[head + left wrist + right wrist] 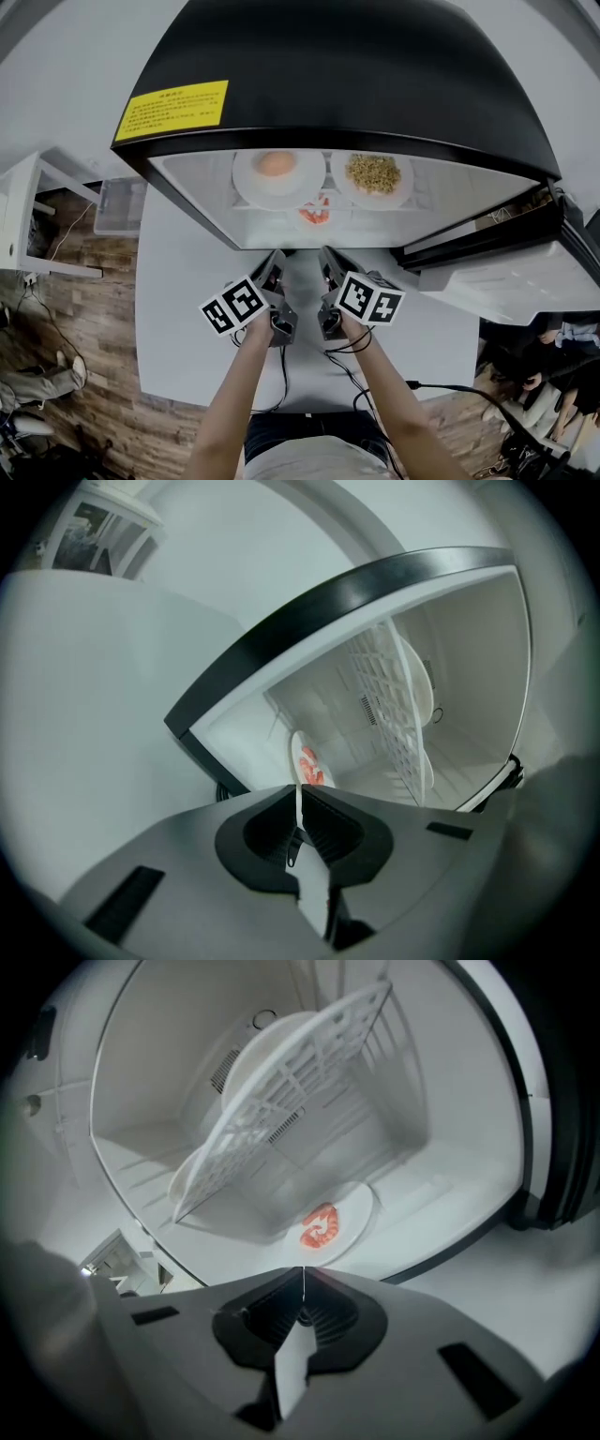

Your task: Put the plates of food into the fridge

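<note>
A black mini fridge (375,84) stands open on the white table. On its wire shelf (281,1101) rest a plate with an orange mound (277,172) and a plate of brownish food (373,176). Below them, a white plate of red shrimp (317,211) (342,1218) (298,752) lies on the fridge floor near the front edge. My left gripper (277,255) (299,789) and right gripper (324,251) (302,1271) hover side by side just outside the opening. Both are shut with nothing between their jaws, and both are apart from the shrimp plate.
The fridge door (506,272) hangs open at the right. The white table (187,319) extends left and right of my arms, with cables (347,361) trailing towards me. A clear bin (117,206) sits left of the fridge. People stand at the lower right.
</note>
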Motion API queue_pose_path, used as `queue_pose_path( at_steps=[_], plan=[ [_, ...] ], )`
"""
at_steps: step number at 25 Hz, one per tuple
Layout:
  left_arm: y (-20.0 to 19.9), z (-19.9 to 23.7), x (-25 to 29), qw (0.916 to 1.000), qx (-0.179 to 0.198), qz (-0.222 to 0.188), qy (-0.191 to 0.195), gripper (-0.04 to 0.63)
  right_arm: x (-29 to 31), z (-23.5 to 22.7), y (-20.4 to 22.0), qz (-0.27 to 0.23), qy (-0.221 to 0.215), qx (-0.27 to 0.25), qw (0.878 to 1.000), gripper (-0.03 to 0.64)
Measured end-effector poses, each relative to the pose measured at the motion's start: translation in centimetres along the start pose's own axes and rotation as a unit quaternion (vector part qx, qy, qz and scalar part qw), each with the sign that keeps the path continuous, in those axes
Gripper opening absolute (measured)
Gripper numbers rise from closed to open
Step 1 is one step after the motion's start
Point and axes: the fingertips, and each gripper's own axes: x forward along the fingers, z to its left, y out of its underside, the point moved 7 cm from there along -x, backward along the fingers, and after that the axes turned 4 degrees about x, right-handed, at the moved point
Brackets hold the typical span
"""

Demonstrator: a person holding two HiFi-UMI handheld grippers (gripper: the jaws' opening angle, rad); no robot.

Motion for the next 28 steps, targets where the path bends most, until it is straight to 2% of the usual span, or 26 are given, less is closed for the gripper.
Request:
queue_pose_path(
  at_steps=[3, 7, 10, 12, 14, 16, 25, 28],
  plan=[
    [0.1, -1.5, -1.8, 0.9974, 0.070, -0.018, -0.004, 0.017, -2.7, 1.3, 0.3, -0.038, -0.012, -0.040, 0.998, 0.015],
    [0.6, -5.0, -5.1, 0.9802, 0.190, -0.056, 0.006, 0.017, -7.1, 3.4, 0.5, -0.112, -0.016, -0.121, 0.986, 0.015],
    [1.5, -7.5, -7.7, 0.9602, 0.266, -0.086, 0.009, 0.017, -10.3, 5.0, 1.2, -0.158, -0.004, -0.178, 0.971, 0.014],
    [2.2, -8.9, -9.5, 0.9402, 0.324, -0.104, 0.008, 0.017, -12.2, 6.1, 1.5, -0.181, -0.002, -0.199, 0.963, 0.014],
    [2.8, -10.2, -11.2, 0.9223, 0.367, -0.120, 0.008, 0.017, -13.9, 7.1, 1.6, -0.199, -0.006, -0.210, 0.957, 0.014],
    [3.3, -11.0, -12.4, 0.9139, 0.383, -0.134, 0.008, 0.017, -15.2, 8.0, 1.7, -0.212, -0.014, -0.214, 0.954, 0.014],
    [3.7, -12.9, -15.8, 0.8961, 0.411, -0.169, 0.000, 0.017, -18.6, 10.4, 2.2, -0.240, -0.023, -0.246, 0.939, 0.014],
    [3.9, -13.3, -16.3, 0.8937, 0.413, -0.176, 0.001, 0.017, -19.3, 10.7, 2.6, -0.243, -0.022, -0.256, 0.935, 0.014]
  ],
)
